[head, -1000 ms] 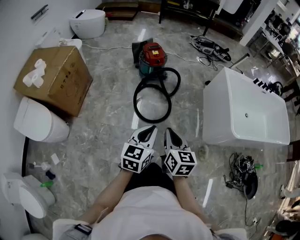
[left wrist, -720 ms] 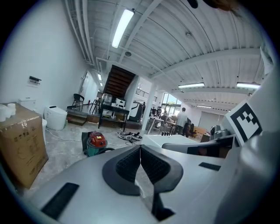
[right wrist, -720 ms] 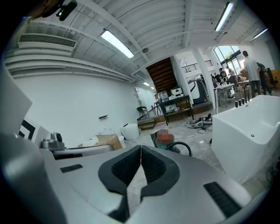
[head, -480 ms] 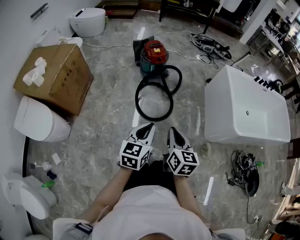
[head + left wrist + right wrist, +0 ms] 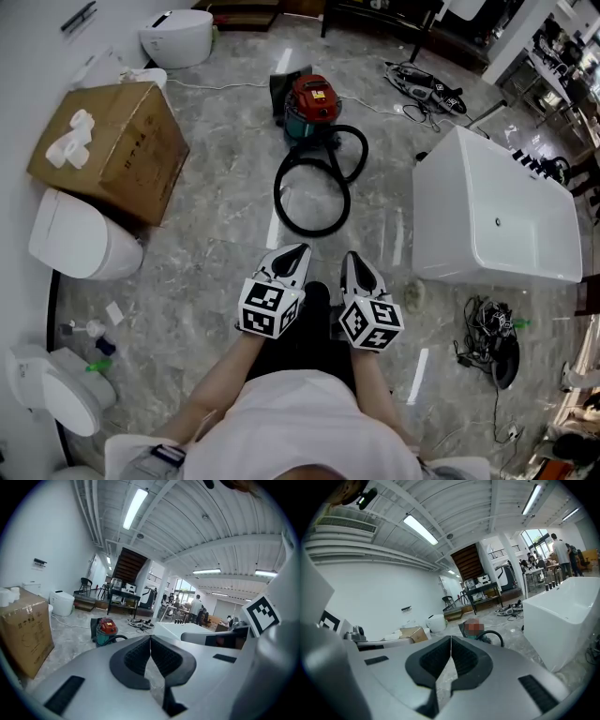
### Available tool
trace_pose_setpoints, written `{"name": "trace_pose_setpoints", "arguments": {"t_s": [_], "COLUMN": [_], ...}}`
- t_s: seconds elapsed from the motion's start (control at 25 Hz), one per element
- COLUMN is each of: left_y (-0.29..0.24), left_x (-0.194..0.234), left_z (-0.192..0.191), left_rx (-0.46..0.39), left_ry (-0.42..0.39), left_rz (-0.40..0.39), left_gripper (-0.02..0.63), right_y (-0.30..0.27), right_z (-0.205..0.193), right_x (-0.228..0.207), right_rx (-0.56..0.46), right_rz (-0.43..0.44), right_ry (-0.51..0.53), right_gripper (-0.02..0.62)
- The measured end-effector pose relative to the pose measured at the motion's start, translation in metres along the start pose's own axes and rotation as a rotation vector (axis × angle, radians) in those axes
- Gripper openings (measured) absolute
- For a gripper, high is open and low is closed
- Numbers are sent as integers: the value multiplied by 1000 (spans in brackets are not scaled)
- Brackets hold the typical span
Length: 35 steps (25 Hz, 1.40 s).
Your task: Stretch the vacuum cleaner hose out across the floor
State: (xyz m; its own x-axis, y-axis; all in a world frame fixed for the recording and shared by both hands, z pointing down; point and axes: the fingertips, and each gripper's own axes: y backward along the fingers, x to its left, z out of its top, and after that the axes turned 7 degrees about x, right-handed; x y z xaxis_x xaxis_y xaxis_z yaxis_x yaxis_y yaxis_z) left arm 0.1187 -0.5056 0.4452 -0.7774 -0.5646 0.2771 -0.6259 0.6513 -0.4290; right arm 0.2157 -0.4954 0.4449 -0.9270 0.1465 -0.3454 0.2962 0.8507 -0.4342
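A red and teal vacuum cleaner (image 5: 312, 108) stands on the marble floor, and its black hose (image 5: 319, 178) lies coiled in a loop in front of it. My left gripper (image 5: 296, 253) and right gripper (image 5: 352, 260) hover side by side above the floor, short of the coil and apart from it. Both are shut with nothing between the jaws. In the left gripper view the vacuum cleaner (image 5: 106, 631) shows past the shut left gripper (image 5: 150, 638). Beyond the shut right gripper (image 5: 451, 639), a bend of the hose (image 5: 493, 635) appears in the right gripper view.
A white bathtub (image 5: 497, 220) stands to the right of the coil. A cardboard box (image 5: 112, 155) and white toilets (image 5: 80, 246) line the left wall. Cables and tools (image 5: 492, 342) lie at the right and behind the vacuum cleaner.
Both grippers have drifted slightly forward towards the hose coil, and the view has shifted a little with them. The hose and the vacuum cleaner have not moved.
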Motion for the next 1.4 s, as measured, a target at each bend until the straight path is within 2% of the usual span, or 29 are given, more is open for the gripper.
{"name": "trace_pose_setpoints", "arguments": {"t_s": [0.36, 0.52, 0.76, 1.4], "left_y": [-13, -28, -58, -159], "left_x": [14, 18, 35, 75], "left_z": [6, 11, 22, 79], "left_rx": [0, 15, 24, 49], "left_ry": [11, -5, 16, 31], "left_rz": [15, 14, 31, 34], "left_gripper": [9, 9, 9, 9], "right_y": [-15, -30, -61, -168], "right_z": [5, 13, 27, 98], "right_x": [-10, -20, -36, -76], "right_rx": [0, 1, 19, 63], "right_rz": [-2, -2, 5, 54], "right_ry": [-4, -11, -9, 2], "right_gripper": [17, 17, 17, 18]}}
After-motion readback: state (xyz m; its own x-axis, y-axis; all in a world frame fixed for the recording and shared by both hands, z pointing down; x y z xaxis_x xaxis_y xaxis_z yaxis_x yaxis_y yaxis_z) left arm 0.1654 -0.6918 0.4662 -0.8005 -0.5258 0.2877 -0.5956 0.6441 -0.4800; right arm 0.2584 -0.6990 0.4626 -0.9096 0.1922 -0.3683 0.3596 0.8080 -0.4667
